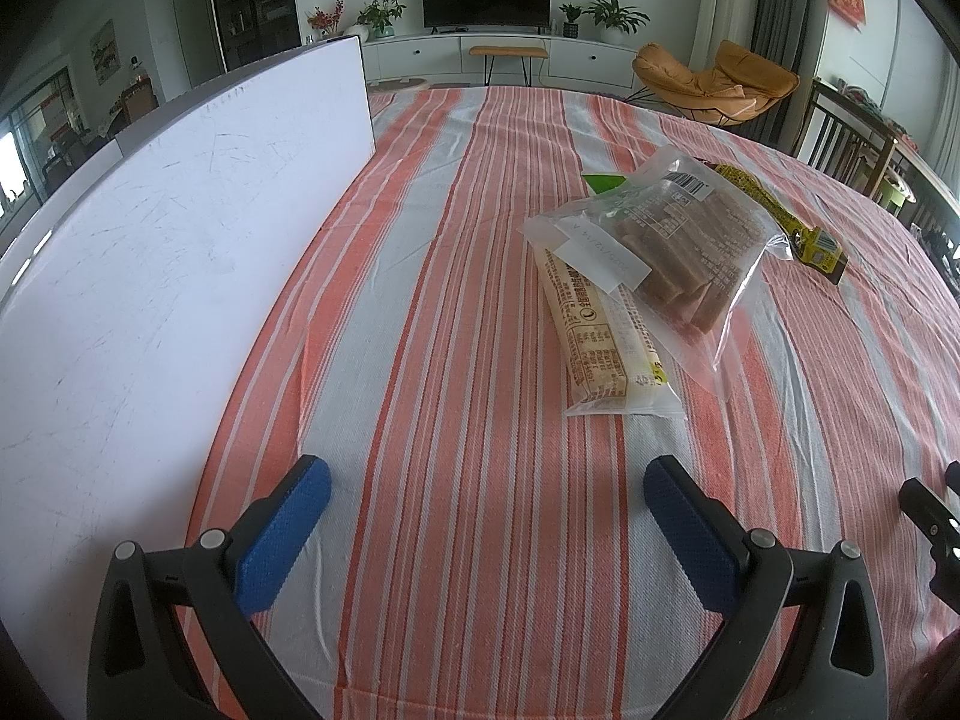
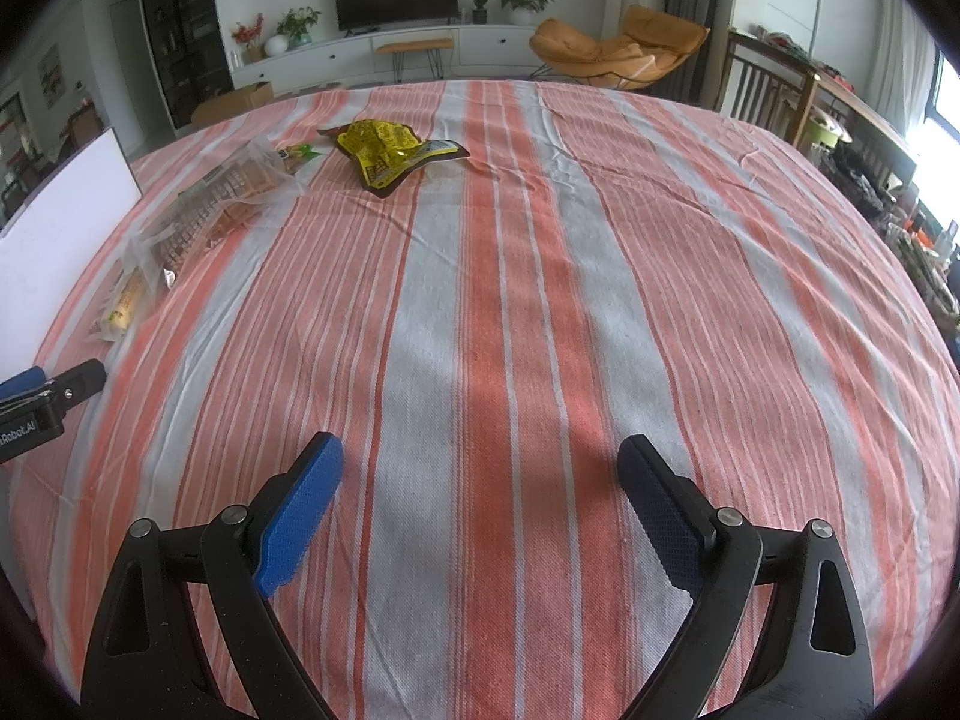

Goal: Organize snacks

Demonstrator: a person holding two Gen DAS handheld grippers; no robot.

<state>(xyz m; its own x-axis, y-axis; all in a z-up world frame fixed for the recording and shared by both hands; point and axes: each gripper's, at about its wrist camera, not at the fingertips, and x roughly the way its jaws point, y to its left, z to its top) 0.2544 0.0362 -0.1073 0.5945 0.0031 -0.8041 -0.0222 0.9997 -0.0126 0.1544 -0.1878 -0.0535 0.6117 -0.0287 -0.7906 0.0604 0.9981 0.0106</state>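
Both tools (image 1: pixel 486 480) (image 2: pixel 480 462) spread, empty | snacks (image 1: pixel 654 258) far-left | bare cloth (image 2: pixel 600 240) rightward

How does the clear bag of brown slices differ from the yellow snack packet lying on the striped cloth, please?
The clear bag shows its brown slices inside; the yellow packet is opaque and printed. The clear bag rests partly on a long cream packet, while the yellow packet lies crumpled on the cloth. Neither is touched by any tongs.
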